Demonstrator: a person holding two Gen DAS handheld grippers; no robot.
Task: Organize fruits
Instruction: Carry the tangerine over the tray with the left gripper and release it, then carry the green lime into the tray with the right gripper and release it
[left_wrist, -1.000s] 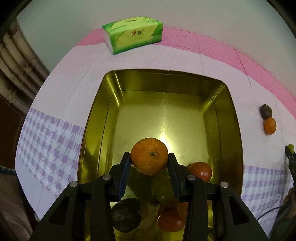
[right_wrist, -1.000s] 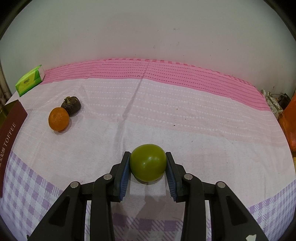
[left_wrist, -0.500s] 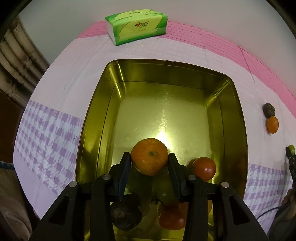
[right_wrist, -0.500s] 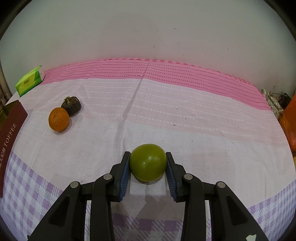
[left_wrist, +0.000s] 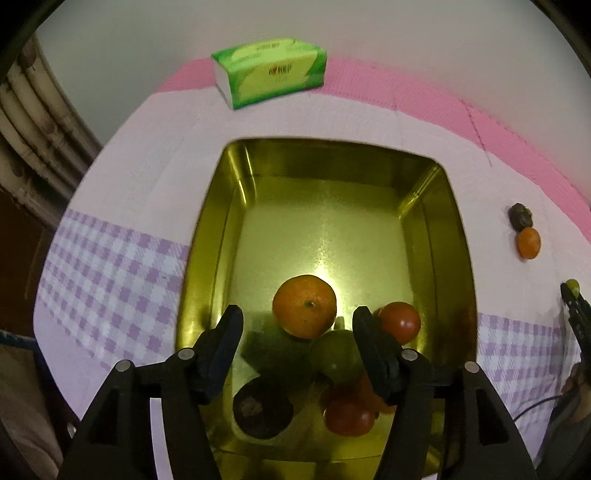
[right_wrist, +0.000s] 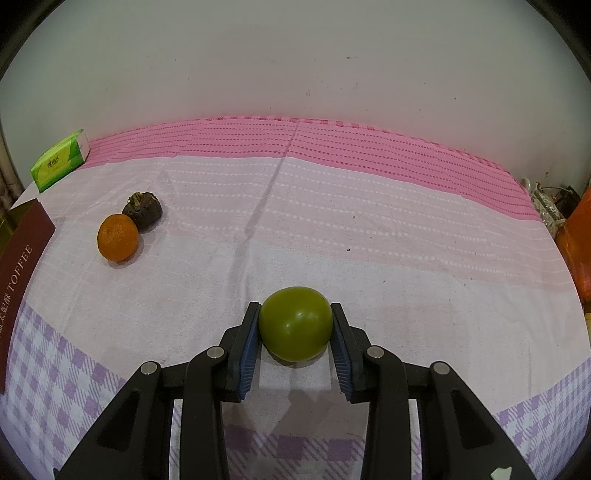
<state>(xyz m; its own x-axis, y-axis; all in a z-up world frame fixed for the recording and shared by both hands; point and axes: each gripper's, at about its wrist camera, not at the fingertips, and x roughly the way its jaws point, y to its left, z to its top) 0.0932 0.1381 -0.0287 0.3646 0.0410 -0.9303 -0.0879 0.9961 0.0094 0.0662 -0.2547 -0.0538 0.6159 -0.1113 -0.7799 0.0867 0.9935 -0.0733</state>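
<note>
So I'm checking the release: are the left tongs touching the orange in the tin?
Apart. The left wrist view shows the left tongs, just opened, with gaps both sides of the orange.

A gold metal tin, open at the top, serves as the reference. At its near end lies a pile of fruit: an orange mandarin rests stem-up on top, with a green fruit, two red tomatoes and a dark wrinkled fruit around and below it. To the right of the tin, apart from it, a second mandarin touches a dark shrivelled fruit. Further right, a smooth green tomato sits upright.
</note>
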